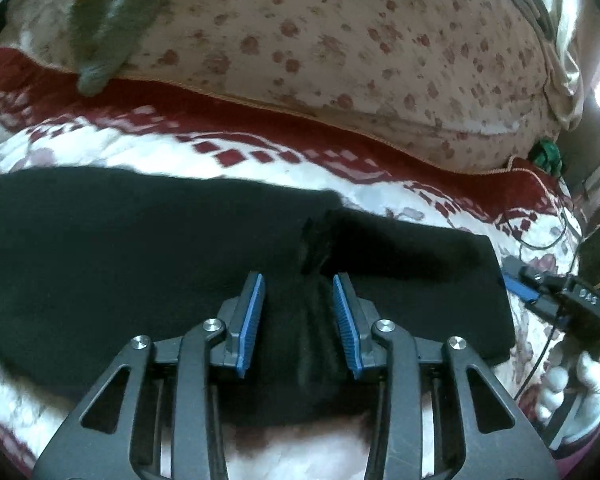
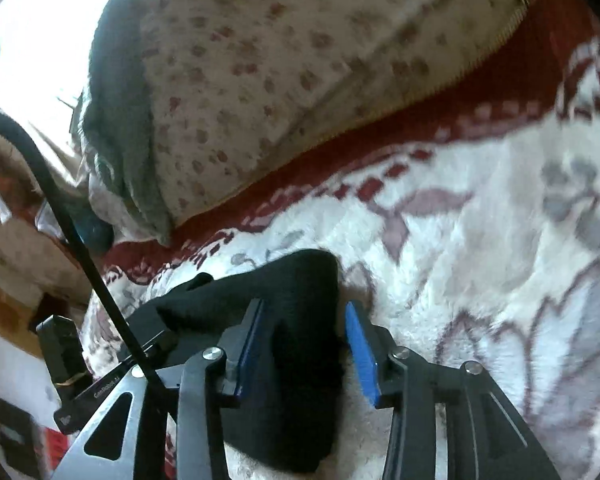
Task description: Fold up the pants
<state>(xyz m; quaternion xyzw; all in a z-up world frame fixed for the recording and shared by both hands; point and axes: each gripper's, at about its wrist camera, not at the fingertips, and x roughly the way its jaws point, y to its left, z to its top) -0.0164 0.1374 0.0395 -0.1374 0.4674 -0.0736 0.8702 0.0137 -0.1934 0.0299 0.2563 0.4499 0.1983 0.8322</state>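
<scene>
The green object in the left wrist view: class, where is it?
The green object sits at the far right of the left wrist view, on the red blanket border, just below the right end of the spotted pillow.

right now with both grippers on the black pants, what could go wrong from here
1. The left gripper straddles only a bunched ridge of the black pants, so it may lift one layer and skew the fold.
2. The right gripper sits at the fabric's corner; cloth could slip out.
3. The plush blanket may snag a pad.
</scene>
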